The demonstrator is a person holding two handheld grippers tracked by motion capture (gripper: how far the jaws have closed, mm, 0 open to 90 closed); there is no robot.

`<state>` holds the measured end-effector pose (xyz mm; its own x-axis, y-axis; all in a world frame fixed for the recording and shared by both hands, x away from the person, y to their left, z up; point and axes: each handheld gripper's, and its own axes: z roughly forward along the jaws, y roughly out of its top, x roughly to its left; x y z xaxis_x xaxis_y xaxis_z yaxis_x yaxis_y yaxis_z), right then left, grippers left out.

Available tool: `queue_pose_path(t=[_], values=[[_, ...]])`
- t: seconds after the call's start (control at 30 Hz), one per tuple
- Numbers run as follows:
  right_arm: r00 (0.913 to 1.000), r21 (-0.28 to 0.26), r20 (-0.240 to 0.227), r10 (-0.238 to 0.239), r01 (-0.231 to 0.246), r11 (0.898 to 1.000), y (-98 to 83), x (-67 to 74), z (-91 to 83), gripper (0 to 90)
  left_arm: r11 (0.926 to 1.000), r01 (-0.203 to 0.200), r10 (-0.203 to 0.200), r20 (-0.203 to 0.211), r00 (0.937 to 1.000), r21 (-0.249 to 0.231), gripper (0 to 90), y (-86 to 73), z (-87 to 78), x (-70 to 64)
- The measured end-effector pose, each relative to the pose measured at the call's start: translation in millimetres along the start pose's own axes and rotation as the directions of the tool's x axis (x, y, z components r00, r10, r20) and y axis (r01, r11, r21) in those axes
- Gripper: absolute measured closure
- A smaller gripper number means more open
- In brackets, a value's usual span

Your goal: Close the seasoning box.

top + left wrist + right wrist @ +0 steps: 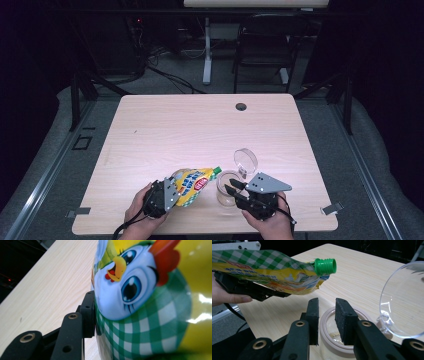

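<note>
High view showed your left gripper [167, 195] clamped on the yellow spouted pouch [194, 184], tilted so its green spout [217, 170] aimed at two o'clock toward the clear jar [227, 189]. Your right gripper [235, 191] straddled the jar's rim [329, 315], jaws apart, not pinching. Pouring seemed at hand; next you'd need to bring the spout over the mouth, past the flipped-up lid [245, 161].

Yellow pouch [269, 270] with green-white check and green spout [325, 266]; clear jar [342, 345], beige rim; pale wood table [200, 125]
</note>
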<state>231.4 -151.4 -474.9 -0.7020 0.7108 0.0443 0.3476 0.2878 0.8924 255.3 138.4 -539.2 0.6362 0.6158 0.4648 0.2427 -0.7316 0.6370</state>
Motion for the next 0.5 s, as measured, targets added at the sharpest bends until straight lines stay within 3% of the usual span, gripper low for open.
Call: queue_pose_path(t=[0.27, 0.5], values=[[0.9994, 0.001, 0.03, -0.014, 0.014, 1.0, -2.4, -0.1, -5.1, 72.3, 0.9986, -0.053, 0.053, -0.038, 0.9979, 0.003, 59.3, 7.6, 6.0, -2.9], [0.9992, 0.006, 0.037, -0.013, 0.013, 1.0, -6.5, 0.1, -7.1, 70.9, 0.9926, -0.121, 0.121, -0.083, 0.9891, 0.009, 59.3, 11.5, 9.4, -6.0]])
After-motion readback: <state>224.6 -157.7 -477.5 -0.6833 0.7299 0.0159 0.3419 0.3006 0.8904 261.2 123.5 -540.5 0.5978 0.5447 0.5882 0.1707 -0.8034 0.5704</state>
